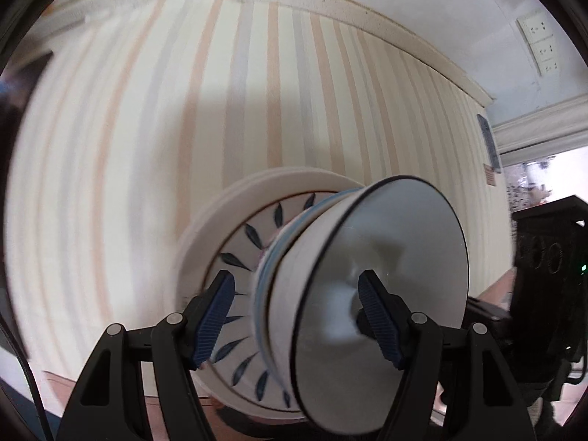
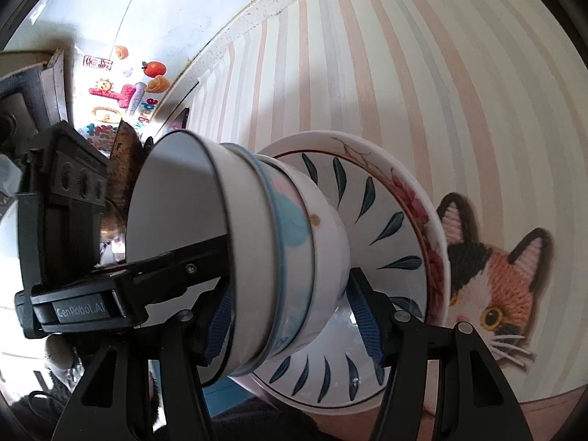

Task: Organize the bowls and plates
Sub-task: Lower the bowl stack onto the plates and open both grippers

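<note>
Bowls (image 2: 257,257) nest on stacked plates (image 2: 386,228) over a striped cloth (image 1: 110,147), apparently gathered into one pile. Each gripper straddles the stack from an opposite side: left gripper (image 1: 294,319) and right gripper (image 2: 294,319) both wide open, pads beside the crockery, firm contact unclear.

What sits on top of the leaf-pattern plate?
A nest of bowls rests on the leaf-pattern plate: a white bowl lowest, a blue-rimmed bowl inside it, and a black-rimmed bowl topmost. The plate's centre and the lower bowls' insides are covered.
</note>
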Demonstrator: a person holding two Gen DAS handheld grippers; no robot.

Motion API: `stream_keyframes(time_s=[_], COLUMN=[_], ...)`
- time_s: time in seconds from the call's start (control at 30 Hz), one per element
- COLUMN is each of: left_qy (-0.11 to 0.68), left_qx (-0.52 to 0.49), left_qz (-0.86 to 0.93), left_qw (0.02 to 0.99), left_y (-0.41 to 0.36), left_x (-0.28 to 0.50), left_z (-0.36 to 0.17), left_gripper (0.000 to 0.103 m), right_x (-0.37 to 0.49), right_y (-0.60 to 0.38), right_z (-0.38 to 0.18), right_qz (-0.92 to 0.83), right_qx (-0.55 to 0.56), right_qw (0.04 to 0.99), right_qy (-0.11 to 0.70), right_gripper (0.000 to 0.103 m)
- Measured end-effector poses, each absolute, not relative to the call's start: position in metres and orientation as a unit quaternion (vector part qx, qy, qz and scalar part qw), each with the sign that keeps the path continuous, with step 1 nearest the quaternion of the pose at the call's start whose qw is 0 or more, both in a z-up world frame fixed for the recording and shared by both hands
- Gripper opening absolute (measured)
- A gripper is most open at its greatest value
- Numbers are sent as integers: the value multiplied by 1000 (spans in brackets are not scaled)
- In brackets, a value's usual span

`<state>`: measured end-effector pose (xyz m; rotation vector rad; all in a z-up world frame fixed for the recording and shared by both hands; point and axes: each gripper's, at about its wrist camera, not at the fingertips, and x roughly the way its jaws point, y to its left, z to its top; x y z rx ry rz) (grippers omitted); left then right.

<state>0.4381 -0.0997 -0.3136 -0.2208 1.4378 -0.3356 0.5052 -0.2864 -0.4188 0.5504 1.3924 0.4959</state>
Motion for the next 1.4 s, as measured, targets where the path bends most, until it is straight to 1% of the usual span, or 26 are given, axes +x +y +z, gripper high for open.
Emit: stream_keyframes(time_s=[0.07, 0.2, 0.27, 0.37, 0.4, 0.43, 0.57, 0.6, 0.73, 1.07, 1.27, 1.4], left_qy=[645, 626, 617, 598, 593, 587, 559, 553, 535, 502, 477, 447], left_qx=[-79, -60, -52, -36, -33, -29, -18, -17, -17, -32, -36, -26], left_qz=[-137, -131, -129, -118, -114, -110, -92, -88, -77, -64, -45, -22], left_qw=[748, 767, 775, 792, 797, 802, 824, 828, 841, 862, 877, 894], left_y=[-100, -98, -96, -93, -92, -91, -84, -83, -78, -83, -81, -77], left_x=[434, 423, 419, 409, 407, 404, 391, 388, 376, 326, 277, 235], left_z=[-305, -289, -282, -266, -262, -257, -236, -232, -215, -179, -150, -128], left_gripper=[68, 68, 69, 69, 73, 80, 93, 96, 96, 96, 96, 96], right_x=[504, 500, 496, 488, 484, 481, 465, 460, 439, 393, 352, 317], right_y=[-287, -291, -293, -293, -292, -292, -294, -295, -297, -292, -292, -287], right_z=[-414, -402, -393, -375, -367, -361, -330, -321, -286, -225, -193, -171], right_qz=[214, 187, 178, 167, 159, 155, 138, 133, 108, 73, 70, 74], right_qx=[237, 213, 204, 191, 182, 175, 156, 155, 139, 80, 61, 50], right_qw=[712, 725, 733, 748, 756, 761, 787, 794, 824, 860, 877, 884], right_qy=[626, 627, 624, 614, 609, 605, 580, 573, 539, 498, 472, 458], right_gripper=[63, 68, 69, 73, 75, 77, 87, 91, 99, 100, 100, 100])
